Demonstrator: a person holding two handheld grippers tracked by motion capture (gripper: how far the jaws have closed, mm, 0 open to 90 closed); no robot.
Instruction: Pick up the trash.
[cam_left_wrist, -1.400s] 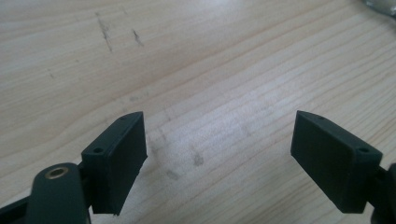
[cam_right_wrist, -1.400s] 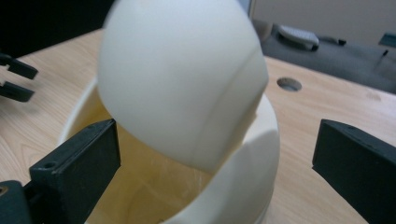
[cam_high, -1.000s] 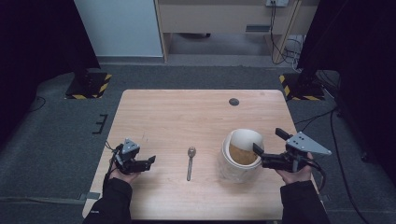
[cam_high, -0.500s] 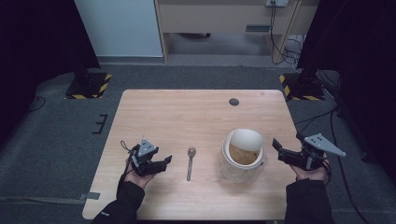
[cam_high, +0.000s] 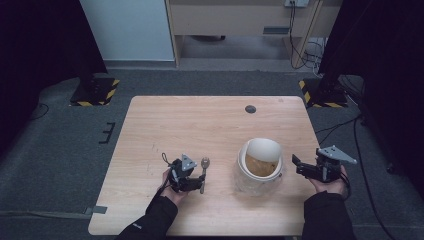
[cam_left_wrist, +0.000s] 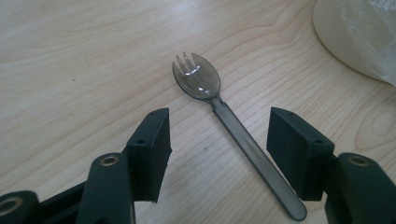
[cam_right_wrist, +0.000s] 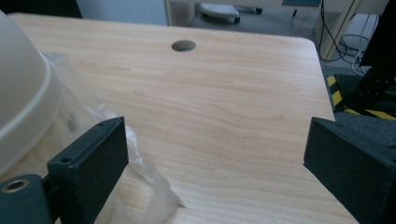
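Left claw (cam_left_wrist: 217, 140) sits wide open astride the spork (cam_left_wrist: 233, 126), which lies flat on the worktop (cam_high: 200, 125), nothing gripped; that thin handle could skid or flip if pinched off-centre. Bowl (cam_high: 260, 165) mid-table. Right claw (cam_right_wrist: 215, 163) gapes empty just beside its plastic wrap (cam_right_wrist: 140, 186).

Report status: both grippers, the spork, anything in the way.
Left gripper open, jaws straddling the spork handle, not closed. Right gripper open, empty, beside the cream bowl. Spork flat on table; nothing blocking.
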